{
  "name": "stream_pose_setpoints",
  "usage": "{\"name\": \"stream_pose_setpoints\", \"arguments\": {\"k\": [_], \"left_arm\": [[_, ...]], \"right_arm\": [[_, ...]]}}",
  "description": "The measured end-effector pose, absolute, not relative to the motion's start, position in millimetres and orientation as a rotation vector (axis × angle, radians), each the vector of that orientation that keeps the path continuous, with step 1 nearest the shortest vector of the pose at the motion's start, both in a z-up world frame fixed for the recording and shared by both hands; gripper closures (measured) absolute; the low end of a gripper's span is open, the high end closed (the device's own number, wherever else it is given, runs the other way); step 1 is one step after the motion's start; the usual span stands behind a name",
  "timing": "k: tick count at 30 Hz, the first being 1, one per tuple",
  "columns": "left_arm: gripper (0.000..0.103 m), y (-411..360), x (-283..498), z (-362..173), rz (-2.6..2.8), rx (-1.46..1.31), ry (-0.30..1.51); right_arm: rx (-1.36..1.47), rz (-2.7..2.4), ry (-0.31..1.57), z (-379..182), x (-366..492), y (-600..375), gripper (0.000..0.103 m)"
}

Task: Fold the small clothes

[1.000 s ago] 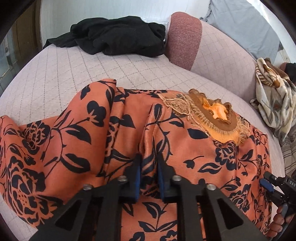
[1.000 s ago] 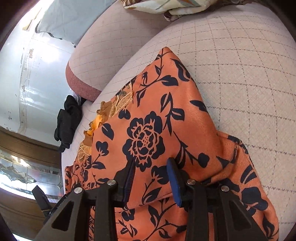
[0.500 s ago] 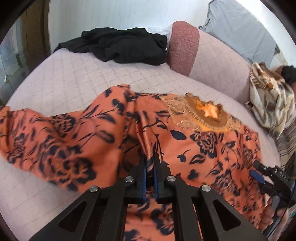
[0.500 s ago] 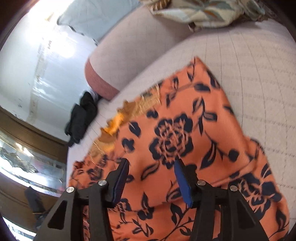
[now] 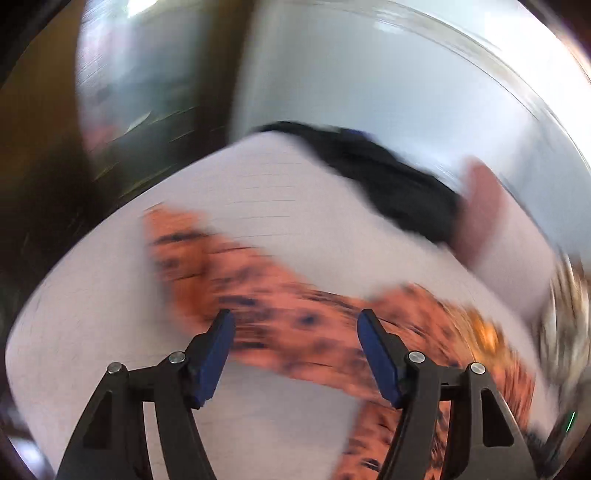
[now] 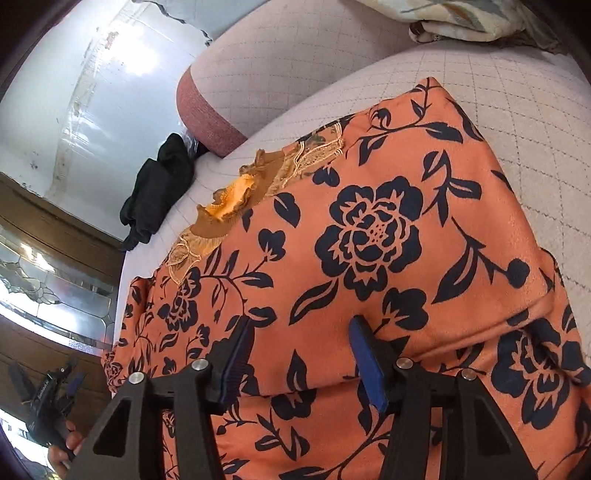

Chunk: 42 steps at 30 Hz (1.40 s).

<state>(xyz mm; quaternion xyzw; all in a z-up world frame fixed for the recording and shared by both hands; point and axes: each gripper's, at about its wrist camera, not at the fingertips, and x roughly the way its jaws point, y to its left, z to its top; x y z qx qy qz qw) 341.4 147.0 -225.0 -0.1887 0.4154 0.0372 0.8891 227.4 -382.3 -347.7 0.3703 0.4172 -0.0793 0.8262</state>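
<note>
The dress (image 6: 369,229) was spread across the bed (image 6: 517,110). The left gripper's (image 5: 295,332) jaws had just been opened, gripping nothing; the right gripper's (image 6: 299,339) jaws were opened above the fabric.

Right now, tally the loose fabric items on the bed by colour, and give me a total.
Orange with dark floral print: 1, the garment spread under the right gripper, whose fingers are open.
Black: 1, the bundle near the bolster.
Cream patterned: 1, the cloth at the top edge.
Total: 3
</note>
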Motion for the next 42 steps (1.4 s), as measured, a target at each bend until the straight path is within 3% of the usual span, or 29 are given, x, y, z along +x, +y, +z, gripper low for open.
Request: {"name": "stream_pose_setpoints", "arguments": {"k": [4,7,8,10,12,16,22,29,30,32,34,38,42], "left_arm": [[0.034,213.8,341.6,-262.5,0.212,-0.647,0.925],[0.036,218.4,350.8,-283.4,0.179,-0.691,0.935],[0.040,217.8,356.8,-289.2,0.163,-0.708,0.937],[0.065,217.3,368.4,-296.4,0.131,-0.743,0.925],[0.067,215.4,382.9,-303.0,0.140,-0.728,0.929],[0.096,213.5,392.3,-309.1,0.209,-0.695,0.932],[0.098,158.8,384.7,-252.4,0.104,-0.527,0.826],[0.098,-19.1,328.6,-157.5,-0.440,-0.342,0.679],[0.097,-48.9,317.2,-153.7,-0.550,-0.314,0.689],[0.082,-91.2,303.5,-157.0,-0.691,-0.275,0.752],[0.033,-117.7,300.0,-166.8,-0.796,-0.249,0.826],[0.031,-103.9,300.5,-165.8,-0.796,-0.250,0.784],[0.021,-58.7,336.5,-179.0,-0.692,-0.360,0.752]], "right_arm": [[0.796,-0.169,0.873,-351.0,224.6,-383.4,0.045],[0.753,-0.177,0.873,-350.2,223.1,-379.0,0.045],[0.736,-0.182,0.872,-349.3,224.1,-375.7,0.045],[0.698,-0.191,0.877,-347.8,225.9,-371.7,0.045],[0.660,-0.194,0.882,-346.8,226.9,-367.4,0.043],[0.623,-0.192,0.882,-346.5,227.0,-364.3,0.043],[0.709,-0.181,0.868,-345.8,225.2,-374.6,0.043],[0.789,-0.217,0.794,-334.6,210.3,-394.3,0.043],[0.802,-0.224,0.779,-332.9,207.1,-398.4,0.043],[0.833,-0.236,0.750,-329.5,199.9,-407.6,0.043],[0.855,-0.252,0.729,-326.1,193.1,-417.1,0.043],[0.897,-0.277,0.680,-320.8,180.2,-437.4,0.036],[0.929,-0.264,0.655,-319.7,179.0,-448.2,0.036]]}}
